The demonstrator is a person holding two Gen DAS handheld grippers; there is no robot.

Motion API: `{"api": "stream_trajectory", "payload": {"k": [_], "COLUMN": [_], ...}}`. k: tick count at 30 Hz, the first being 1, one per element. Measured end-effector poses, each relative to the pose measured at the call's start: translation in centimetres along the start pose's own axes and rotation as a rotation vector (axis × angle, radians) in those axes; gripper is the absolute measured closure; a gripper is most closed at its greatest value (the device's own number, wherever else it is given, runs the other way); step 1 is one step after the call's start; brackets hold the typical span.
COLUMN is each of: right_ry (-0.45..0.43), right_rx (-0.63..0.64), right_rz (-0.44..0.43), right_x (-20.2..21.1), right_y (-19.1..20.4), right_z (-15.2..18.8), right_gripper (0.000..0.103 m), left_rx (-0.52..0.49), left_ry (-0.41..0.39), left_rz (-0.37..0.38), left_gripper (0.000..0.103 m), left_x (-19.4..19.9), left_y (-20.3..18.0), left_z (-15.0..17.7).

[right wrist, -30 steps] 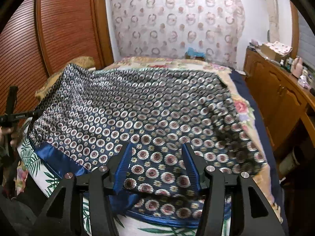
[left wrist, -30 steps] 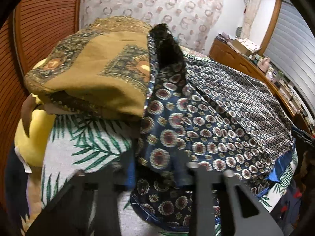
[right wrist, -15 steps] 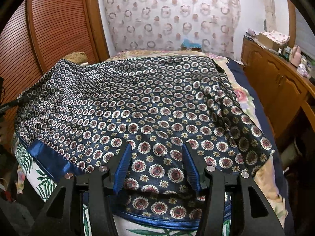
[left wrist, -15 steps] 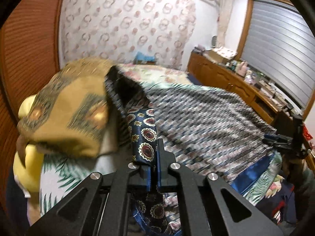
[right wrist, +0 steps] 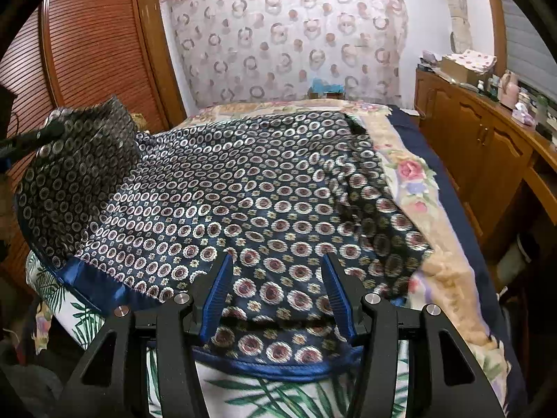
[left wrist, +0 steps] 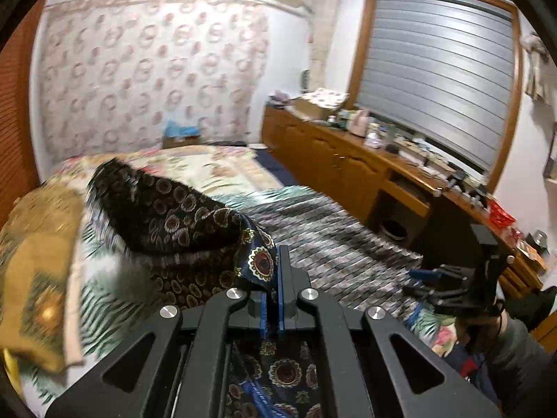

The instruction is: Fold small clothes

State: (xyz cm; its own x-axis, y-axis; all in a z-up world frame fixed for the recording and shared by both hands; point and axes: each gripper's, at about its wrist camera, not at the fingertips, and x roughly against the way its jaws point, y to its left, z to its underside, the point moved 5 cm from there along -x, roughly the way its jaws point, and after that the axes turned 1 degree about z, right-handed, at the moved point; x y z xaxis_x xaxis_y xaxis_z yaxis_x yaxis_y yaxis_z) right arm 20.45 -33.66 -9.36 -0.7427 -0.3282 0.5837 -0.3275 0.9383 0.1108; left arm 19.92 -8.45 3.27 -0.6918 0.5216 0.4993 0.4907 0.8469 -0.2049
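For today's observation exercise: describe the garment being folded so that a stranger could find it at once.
Start at the bed. Spread over it lies a navy patterned garment, one corner lifted by the closed left gripper. Unlike the mustard cloth beside it, it has rings of white dots and a shiny blue hem.

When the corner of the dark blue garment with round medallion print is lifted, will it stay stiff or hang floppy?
Probably floppy: the dark blue medallion-print garment sags in a soft curve where the left gripper holds its corner up. Its blue hem band looks shiny, so it may be slippery. It looks thin, so likely light. The right gripper is open above it.
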Motion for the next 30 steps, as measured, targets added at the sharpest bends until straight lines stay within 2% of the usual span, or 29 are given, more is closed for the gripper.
{"api": "stream_trajectory", "payload": {"k": [11, 20, 24, 30], "right_ry": [-0.058, -0.071, -0.069, -0.066], "right_rx": [-0.045, -0.078, -0.090, -0.111], "right_rz": [-0.003, -0.004, -0.006, -0.008], "right_x": [3.1, 3.6, 3.6, 3.3], "right_y": [-2.5, -3.3, -4.1, -5.0], "right_z": [2.1, 2.8, 2.7, 2.3], "right_gripper": [0.048, 0.048, 0.048, 0.048], "left_rx": [-0.085, -0.146, -0.167, -0.204], "left_ry": [0.027, 0.064, 0.085, 0.132], "left_rz": [0.112, 0.176, 0.180, 0.157], "left_gripper": [0.098, 0.098, 0.098, 0.098], "left_x": [-4.7, -8.3, -9.8, -11.1], "left_y": [-7.3, -12.6, -14.1, -14.0], "left_z": [-3.9, -5.0, -5.0, -4.2]}}
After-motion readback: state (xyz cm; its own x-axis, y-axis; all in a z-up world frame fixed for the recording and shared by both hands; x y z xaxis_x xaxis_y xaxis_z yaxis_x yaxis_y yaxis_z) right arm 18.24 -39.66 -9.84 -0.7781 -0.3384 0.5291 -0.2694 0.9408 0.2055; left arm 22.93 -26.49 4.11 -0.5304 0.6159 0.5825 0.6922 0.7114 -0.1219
